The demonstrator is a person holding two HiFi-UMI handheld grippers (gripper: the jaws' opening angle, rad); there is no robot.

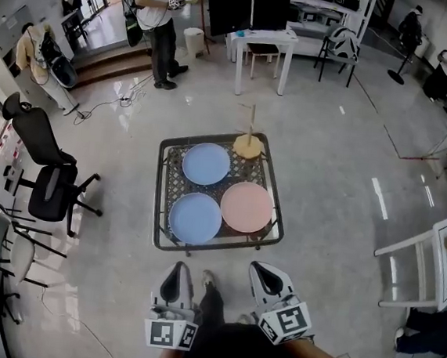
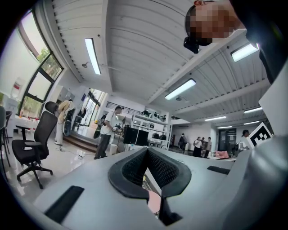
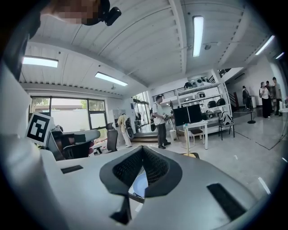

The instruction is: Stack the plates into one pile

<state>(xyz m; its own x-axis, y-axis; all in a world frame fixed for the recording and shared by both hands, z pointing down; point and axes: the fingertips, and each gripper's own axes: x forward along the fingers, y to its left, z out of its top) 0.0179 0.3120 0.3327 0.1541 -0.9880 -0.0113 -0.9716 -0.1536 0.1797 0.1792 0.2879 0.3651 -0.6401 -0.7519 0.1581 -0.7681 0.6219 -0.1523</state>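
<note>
Both grippers shut & empty, plates not yet stacked.
Your left gripper (image 1: 175, 276) & right gripper (image 1: 267, 279) hang on the near side of the low table (image 1: 161, 200), jaws together w/ nothing btwn them. On the table, 3 plates lie flat in one layer: far blue plate (image 1: 206, 163) far left, near blue plate (image 1: 195, 217) near left, pink plate (image 1: 246, 206) right. Wooden stand (image 1: 248, 145) at far right.

Your three round plates lie flat and unstacked on the low table (image 1: 161, 200). The far blue plate (image 1: 206, 163) and near blue plate (image 1: 195, 217) sit left. The pink plate (image 1: 246, 206) lies right, just beside both.
</note>
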